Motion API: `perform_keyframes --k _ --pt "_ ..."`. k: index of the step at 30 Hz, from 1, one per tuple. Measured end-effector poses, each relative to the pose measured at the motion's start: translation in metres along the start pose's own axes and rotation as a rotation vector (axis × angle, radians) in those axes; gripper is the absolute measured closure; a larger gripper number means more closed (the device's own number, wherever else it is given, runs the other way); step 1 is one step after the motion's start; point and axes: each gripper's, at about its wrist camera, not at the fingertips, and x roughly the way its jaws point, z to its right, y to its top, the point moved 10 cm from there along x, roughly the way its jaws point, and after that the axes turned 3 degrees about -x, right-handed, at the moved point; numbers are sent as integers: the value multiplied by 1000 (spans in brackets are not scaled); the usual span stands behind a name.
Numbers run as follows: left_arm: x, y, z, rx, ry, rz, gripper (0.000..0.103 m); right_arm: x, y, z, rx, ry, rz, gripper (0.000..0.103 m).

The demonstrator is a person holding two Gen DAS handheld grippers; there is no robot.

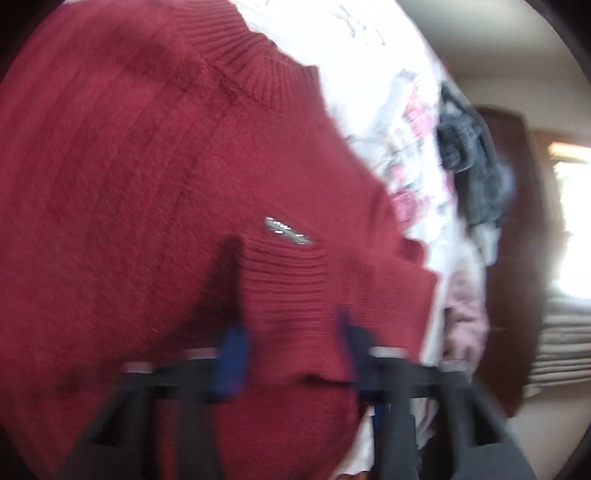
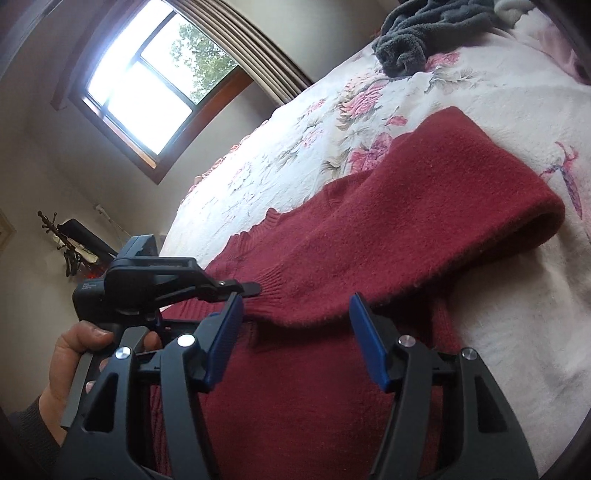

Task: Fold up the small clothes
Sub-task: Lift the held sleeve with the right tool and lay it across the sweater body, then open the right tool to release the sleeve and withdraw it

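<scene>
Claws both spread wide: right claw (image 2: pixel 295 325) and left claw (image 1: pixel 291 350) over the red sweater (image 2: pixel 369 229), gripping nothing.

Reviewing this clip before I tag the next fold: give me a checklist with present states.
1. Red sweater lies on the floral bedspread: ok.
2. Sleeve folded across the body: ok.
3. Right gripper open, holding nothing: ok.
4. Left gripper open over the sweater's ribbed cuff: ok, though its view is blurred.
5. Grey garment lies apart from the sweater: ok.
6. Far sleeve and hem flat: cannot tell.
</scene>
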Motion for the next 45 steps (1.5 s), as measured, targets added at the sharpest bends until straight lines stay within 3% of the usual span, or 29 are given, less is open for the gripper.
perform_keyframes --k 5,11,15,20,26,36,38,40,41,43,45 --pt "-28 16 32 106 1 49 93 5 -10 -30 -88 28 -4 44" --pt "-124 35 101 279 -72 208 94 15 -27 -58 -200 47 -38 45" --pt "-192 43 118 348 -77 296 95 18 -32 -63 -216 52 -49 45" --pt "-241 53 114 372 -50 364 95 24 -34 -63 -193 62 -66 45" --pt "-246 70 50 312 17 364 96 29 -37 -62 -202 58 -79 45" --pt "-185 94 -125 65 142 278 96 35 -40 -56 -194 45 -93 45" --pt "-177 96 -162 15 243 257 93 37 -41 -55 -190 46 -100 45" --pt "-194 98 -182 -14 358 322 91 38 -41 -54 -194 43 -102 45" --pt "-204 96 -175 6 339 360 90 37 -41 -54 -194 42 -99 45" --pt "-213 87 -144 78 265 399 74 38 -40 -53 -189 44 -97 45" --pt "-200 78 -122 118 158 356 66 39 -43 -53 -186 44 -104 45"
